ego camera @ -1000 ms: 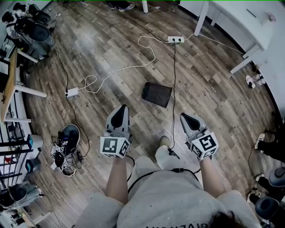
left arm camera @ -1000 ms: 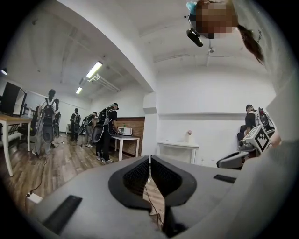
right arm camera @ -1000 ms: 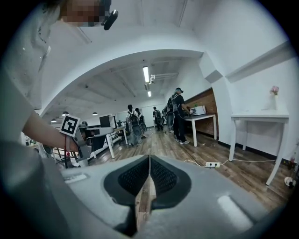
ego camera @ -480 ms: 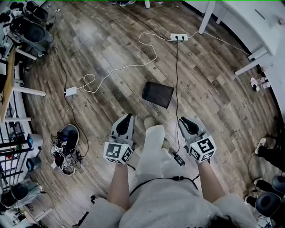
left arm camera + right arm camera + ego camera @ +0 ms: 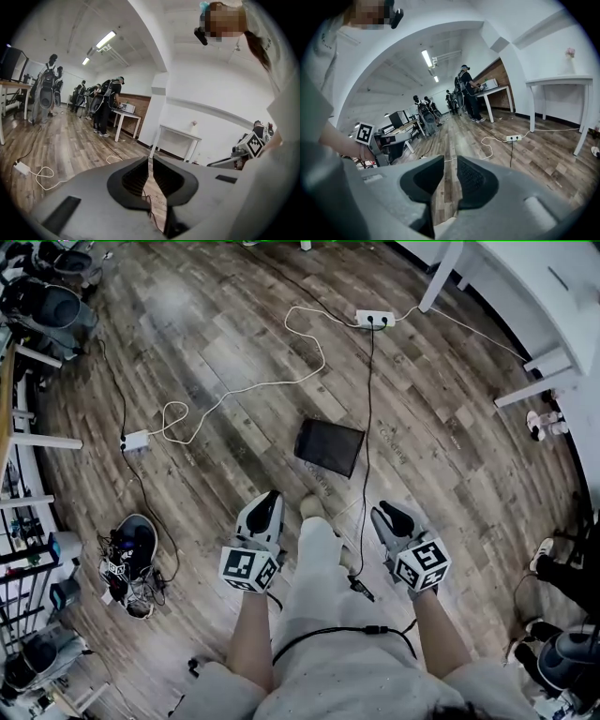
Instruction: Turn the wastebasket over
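Observation:
The wastebasket [image 5: 329, 447] is a dark, boxy bin lying on the wood floor, seen in the head view just ahead of the person's feet. My left gripper [image 5: 265, 507] hovers short of it at the near left, its jaws close together with only a thin slit and nothing in them [image 5: 150, 161]. My right gripper [image 5: 389, 515] hovers short of it at the near right; its jaws are opening, with a clear gap and nothing between them [image 5: 450, 161]. Neither gripper touches the bin. The bin does not show in either gripper view.
A black cable [image 5: 367, 427] runs from a white power strip [image 5: 374, 319] past the bin's right side to the person's leg [image 5: 314, 559]. A white cord [image 5: 281, 381] loops to an adapter [image 5: 134, 440]. Shoes and clutter [image 5: 131, 559] lie at the left; a white table [image 5: 534, 296] stands far right.
The person has stepped forward, one leg now between the grippers. Both grippers have sunk and come nearer to the wastebasket.

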`<state>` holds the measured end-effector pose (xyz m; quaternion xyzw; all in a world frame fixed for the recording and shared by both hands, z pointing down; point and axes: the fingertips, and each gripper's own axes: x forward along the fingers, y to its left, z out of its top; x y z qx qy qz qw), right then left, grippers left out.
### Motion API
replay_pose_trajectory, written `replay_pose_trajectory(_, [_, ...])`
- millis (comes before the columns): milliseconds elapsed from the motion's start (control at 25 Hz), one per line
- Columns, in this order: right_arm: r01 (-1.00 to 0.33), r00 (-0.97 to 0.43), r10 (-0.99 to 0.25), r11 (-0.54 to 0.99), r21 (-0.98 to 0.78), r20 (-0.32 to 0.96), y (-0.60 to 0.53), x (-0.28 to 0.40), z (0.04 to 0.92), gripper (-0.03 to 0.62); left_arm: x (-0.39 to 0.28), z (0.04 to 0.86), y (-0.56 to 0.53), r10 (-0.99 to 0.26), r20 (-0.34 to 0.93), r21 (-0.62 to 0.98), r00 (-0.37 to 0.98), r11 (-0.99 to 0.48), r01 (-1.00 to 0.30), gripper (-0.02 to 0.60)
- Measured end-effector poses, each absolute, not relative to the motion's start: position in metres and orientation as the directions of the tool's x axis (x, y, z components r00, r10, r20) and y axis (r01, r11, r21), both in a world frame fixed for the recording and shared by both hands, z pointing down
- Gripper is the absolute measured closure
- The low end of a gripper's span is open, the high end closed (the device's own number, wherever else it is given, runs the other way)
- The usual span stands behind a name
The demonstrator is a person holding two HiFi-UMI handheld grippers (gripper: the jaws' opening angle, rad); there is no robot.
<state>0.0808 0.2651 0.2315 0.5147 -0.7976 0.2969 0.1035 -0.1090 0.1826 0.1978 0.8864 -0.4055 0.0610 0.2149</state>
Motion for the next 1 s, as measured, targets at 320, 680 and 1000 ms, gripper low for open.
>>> replay_pose_trajectory(320, [-0.882, -0.438, -0.72, 0.231, -0.41, 0.539, 0.219, 0.094, 0.286, 0.505, -0.094, 0.262, 0.145, -0.623, 0.375, 0.388, 0.686, -0.567, -0.727, 0.528])
replay_pose_trajectory(680, [-0.884, -0.382, -0.704, 0.089, -0.46, 0.598, 0.174, 0.124, 0.347, 0.502, -0.05, 0.318, 0.092, -0.492, 0.416, 0.442, 0.765, -0.626, -0.643, 0.528])
replay_pose_trajectory(1000, [-0.853, -0.351, -0.717, -0.022, -0.522, 0.603, 0.137, 0.157, 0.407, 0.482, -0.011, 0.369, 0.06, -0.415, 0.447, 0.449, 0.792, -0.662, -0.601, 0.528])
